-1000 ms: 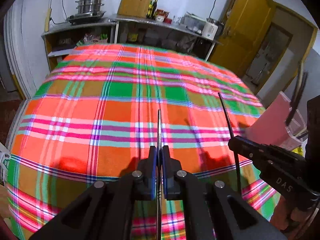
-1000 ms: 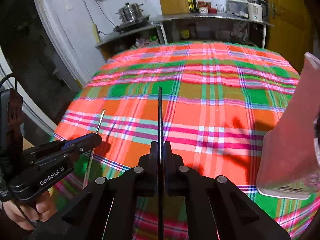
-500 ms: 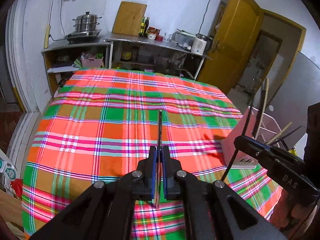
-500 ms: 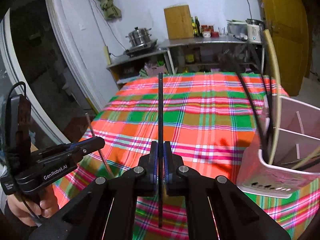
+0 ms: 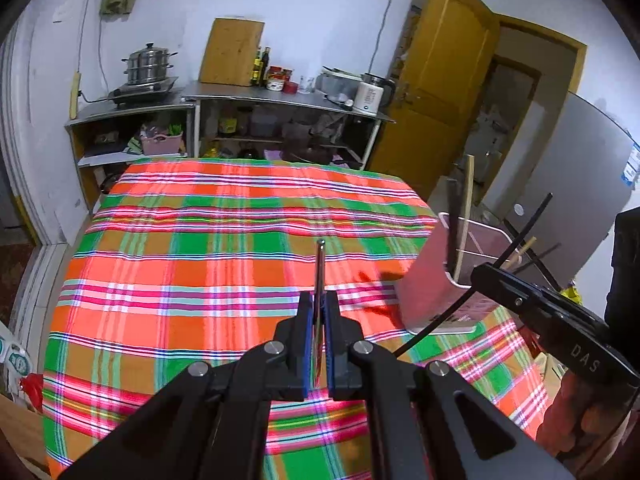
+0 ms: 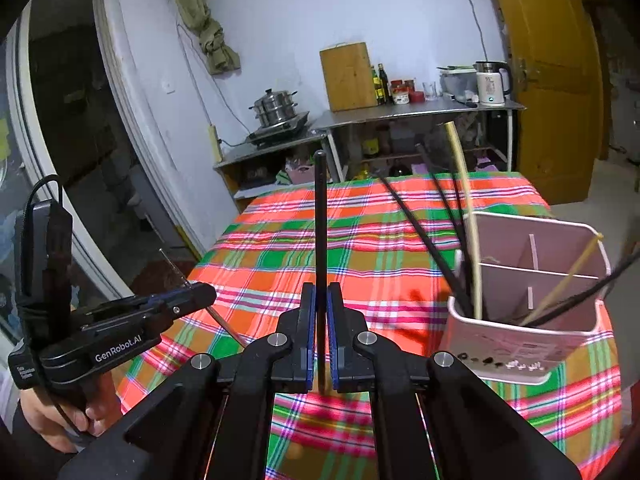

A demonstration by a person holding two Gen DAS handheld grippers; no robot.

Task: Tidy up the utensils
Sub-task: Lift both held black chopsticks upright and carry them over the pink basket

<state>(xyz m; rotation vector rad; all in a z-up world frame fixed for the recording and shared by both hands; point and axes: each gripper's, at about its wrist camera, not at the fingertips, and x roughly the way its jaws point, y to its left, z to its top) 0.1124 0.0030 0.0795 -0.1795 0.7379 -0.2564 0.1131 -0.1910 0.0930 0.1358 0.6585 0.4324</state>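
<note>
Pinching one chopstick each, the left gripper (image 5: 316, 312) holds a metal chopstick (image 5: 319, 272), the right gripper (image 6: 320, 312) a black chopstick (image 6: 320, 216), near the pink holder (image 6: 516, 340); a tilted drop could miss its compartments.

white wall (image 5: 312, 12), steel shelves (image 5: 280, 98), yellow door (image 5: 444, 80)

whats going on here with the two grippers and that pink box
A person is sorting chopsticks. The left gripper is shut on a metal chopstick, the right gripper on a black chopstick, both held above the plaid tablecloth. The pink holder to the right already has several chopsticks standing in it.
</note>
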